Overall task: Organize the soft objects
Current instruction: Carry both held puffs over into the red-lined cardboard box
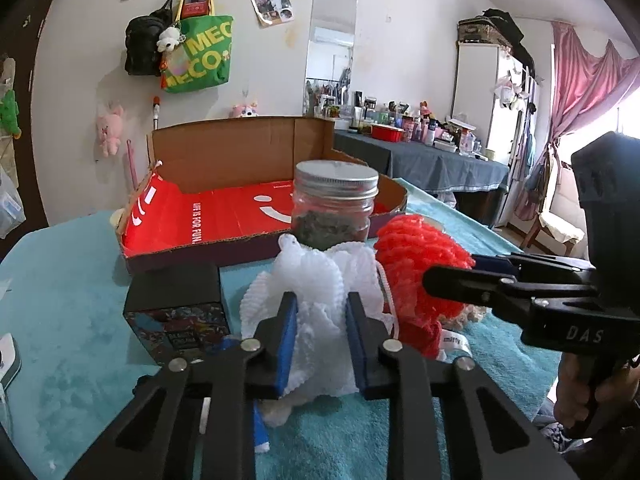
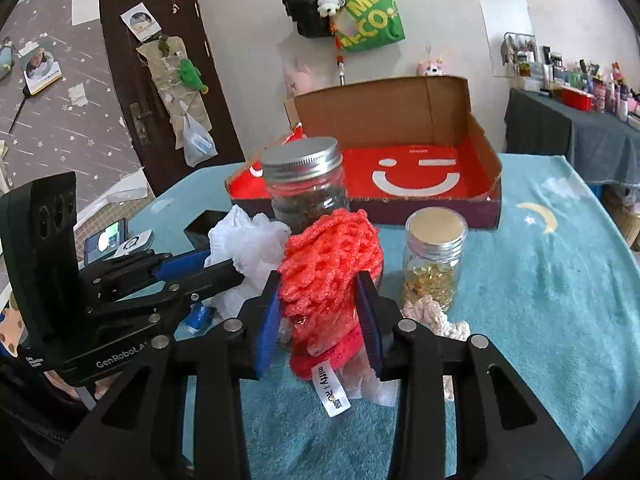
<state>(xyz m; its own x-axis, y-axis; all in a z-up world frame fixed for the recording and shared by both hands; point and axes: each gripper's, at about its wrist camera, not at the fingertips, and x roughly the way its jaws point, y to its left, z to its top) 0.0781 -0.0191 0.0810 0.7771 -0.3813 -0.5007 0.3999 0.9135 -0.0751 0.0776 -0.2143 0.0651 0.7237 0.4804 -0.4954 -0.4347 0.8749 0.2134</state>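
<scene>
On the teal fleece tablecloth, white foam netting sits clamped in the left gripper, red foam netting clamped in the right gripper. At 12 o'clock, touching both, a silver-lidded glass jar stands before the red-lined cardboard box. Risk: lifting may snag and topple it.

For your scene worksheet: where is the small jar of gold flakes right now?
Only the right wrist view shows the gold-flake jar: it stands on the blue blanket, right of the red mesh puff, before the open cardboard box.
</scene>
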